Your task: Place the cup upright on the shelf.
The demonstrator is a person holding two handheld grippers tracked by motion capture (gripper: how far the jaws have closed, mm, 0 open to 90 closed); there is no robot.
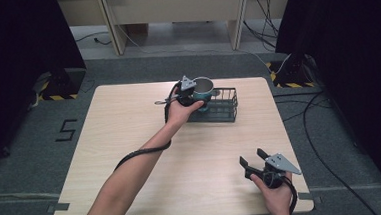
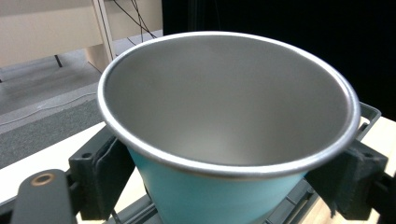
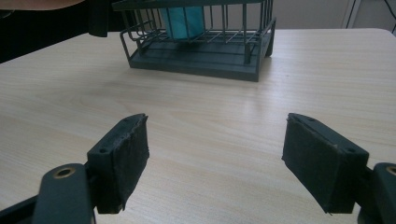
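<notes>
Right gripper (image 1: pixel 252 165) sits wide open, empty, well short of the basket (image 1: pixel 227 107). Left gripper (image 1: pixel 191 95) pinches the cup (image 2: pixel 224 140) inside it. Looks light, stiff, slick, so grab below the rim.

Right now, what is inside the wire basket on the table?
The teal cup with a steel inside stands in the left end of the wire basket, with the left gripper clamped on it. The cup looks empty. The basket floor under the cup is covered.

Teal steel-lined cup (image 2: pixel 219 140), upright, empty, in dark wire basket (image 1: pixel 227 107)
</notes>
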